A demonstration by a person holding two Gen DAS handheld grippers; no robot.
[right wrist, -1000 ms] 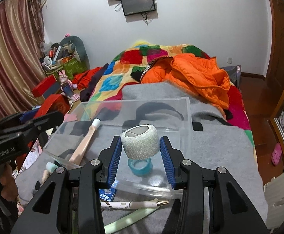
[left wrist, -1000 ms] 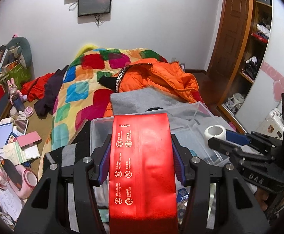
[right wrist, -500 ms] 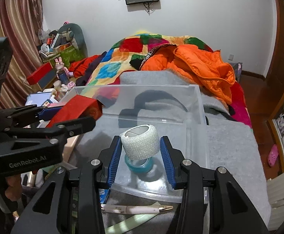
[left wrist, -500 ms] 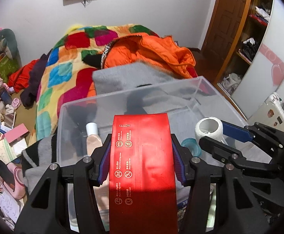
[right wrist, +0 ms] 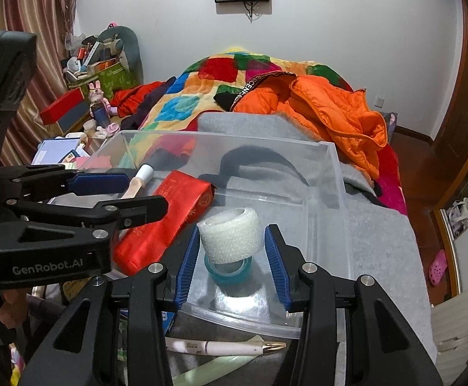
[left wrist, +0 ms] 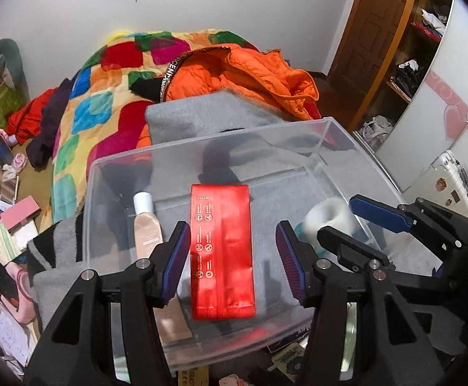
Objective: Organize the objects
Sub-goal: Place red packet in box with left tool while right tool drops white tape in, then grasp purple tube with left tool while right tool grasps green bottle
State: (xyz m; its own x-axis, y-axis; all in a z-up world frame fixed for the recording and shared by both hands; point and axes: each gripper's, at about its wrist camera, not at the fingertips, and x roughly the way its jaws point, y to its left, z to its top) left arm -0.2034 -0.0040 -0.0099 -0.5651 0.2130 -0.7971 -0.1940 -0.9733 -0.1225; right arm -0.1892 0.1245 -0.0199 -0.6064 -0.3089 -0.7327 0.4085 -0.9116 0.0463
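Note:
A clear plastic bin (left wrist: 208, 143) (right wrist: 234, 138) sits on a grey blanket. Flat on its floor lies a red foil packet (left wrist: 222, 251) (right wrist: 166, 222). My left gripper (left wrist: 232, 228) (right wrist: 147, 190) straddles the packet, open, with a gap on each side. A cream tube (left wrist: 148, 228) (right wrist: 137, 183) lies to the packet's left. My right gripper (right wrist: 231, 230) (left wrist: 335, 217) is over the bin's near right corner and its jaws are opening. A white textured roll (right wrist: 230, 234) (left wrist: 327, 215) stands between the pads, which no longer press on it. It rests on a teal tape roll (right wrist: 230, 270).
A white pen (right wrist: 221, 347) and small items lie on the grey blanket (right wrist: 379, 241) before the bin. An orange jacket (left wrist: 250, 74) and patchwork quilt cover the bed behind. Books and boxes crowd the floor at left (left wrist: 5, 225). A wardrobe stands at right.
Both grippers have come down over the bin. The left jaws spread and let go of the red packet, which now lies in the bin. The right jaws widened around the white roll.

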